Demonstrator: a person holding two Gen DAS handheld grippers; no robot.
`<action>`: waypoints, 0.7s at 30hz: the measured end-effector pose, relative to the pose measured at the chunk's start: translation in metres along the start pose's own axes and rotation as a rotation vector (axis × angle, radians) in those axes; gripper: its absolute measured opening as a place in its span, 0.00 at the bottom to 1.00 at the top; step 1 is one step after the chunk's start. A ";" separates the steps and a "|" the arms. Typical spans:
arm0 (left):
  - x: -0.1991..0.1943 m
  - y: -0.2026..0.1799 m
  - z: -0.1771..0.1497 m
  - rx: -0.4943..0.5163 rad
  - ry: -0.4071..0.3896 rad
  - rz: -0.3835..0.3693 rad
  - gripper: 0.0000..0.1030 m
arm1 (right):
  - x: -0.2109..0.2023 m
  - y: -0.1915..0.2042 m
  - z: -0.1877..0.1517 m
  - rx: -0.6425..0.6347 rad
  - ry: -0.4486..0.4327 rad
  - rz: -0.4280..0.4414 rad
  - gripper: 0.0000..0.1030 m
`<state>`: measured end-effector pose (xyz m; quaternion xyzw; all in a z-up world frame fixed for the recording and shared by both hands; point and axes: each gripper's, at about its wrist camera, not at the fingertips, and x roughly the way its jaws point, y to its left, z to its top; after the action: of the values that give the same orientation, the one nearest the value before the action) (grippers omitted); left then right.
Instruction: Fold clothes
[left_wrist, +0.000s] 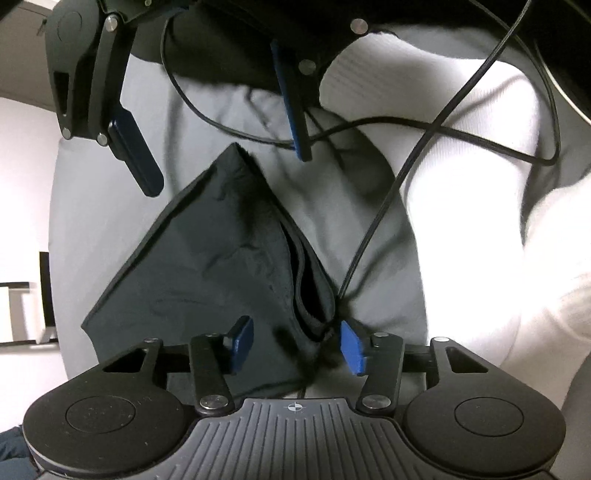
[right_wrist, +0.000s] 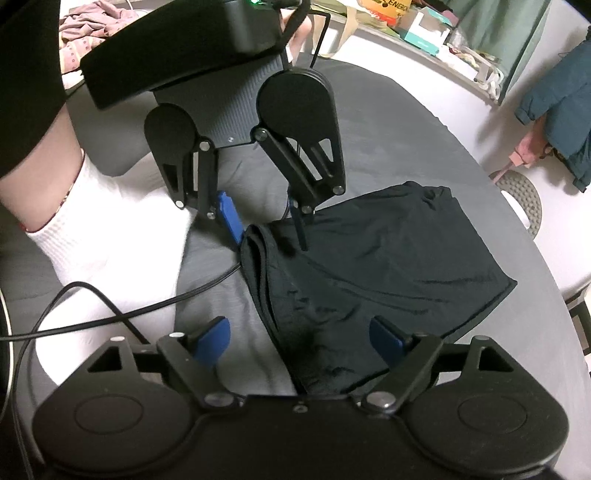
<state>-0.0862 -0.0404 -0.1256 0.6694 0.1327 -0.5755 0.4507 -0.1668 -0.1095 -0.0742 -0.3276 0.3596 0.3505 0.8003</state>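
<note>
my left tool (left_wrist: 297, 341) stood wide open, its two blue pads (left_wrist: 352, 347) well apart and gripping nothing. between them lay the black garment (left_wrist: 207, 266), folded, with its thick layered edge near the right-hand pad; whether that pad touched the cloth could not be told. the garment rested flat on the grey bed sheet (left_wrist: 110, 206), its far corner pointing away from me.

my right tool (right_wrist: 299, 336) was likewise spread wide, empty, blue pads (right_wrist: 212, 334) either side of the near end of the black garment (right_wrist: 388, 251). the left pad hung over bare grey bed sheet (right_wrist: 388, 118), the right pad over the garment's near edge; contact could not be told.

in the right wrist view, my left tool (right_wrist: 267, 225) came in from the far side, tips down at the garment's bunched, rolled corner, one blue finger (right_wrist: 231, 218) just outside the fold and the other, thin and dark, over the cloth. in the left wrist view, my right tool (left_wrist: 229, 151) appeared opposite, fingers parted, above the garment's far corner.

a black cable (right_wrist: 122, 314) trailed across the sheet and over a white-socked foot (right_wrist: 96, 229) beside the garment. clutter and a teal jacket (right_wrist: 565, 110) lay beyond the bed.
</note>
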 end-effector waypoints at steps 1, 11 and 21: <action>0.000 0.000 0.000 -0.010 -0.004 0.001 0.40 | 0.000 0.000 -0.001 -0.001 0.003 0.001 0.81; -0.002 0.005 -0.003 -0.143 -0.050 0.008 0.15 | 0.011 0.010 -0.002 -0.039 0.006 -0.007 0.84; -0.018 0.048 -0.026 -0.487 -0.150 0.032 0.15 | 0.061 0.043 0.016 -0.192 -0.002 -0.216 0.84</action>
<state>-0.0409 -0.0416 -0.0897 0.4984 0.2231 -0.5674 0.6163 -0.1657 -0.0541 -0.1267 -0.4390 0.2863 0.2955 0.7987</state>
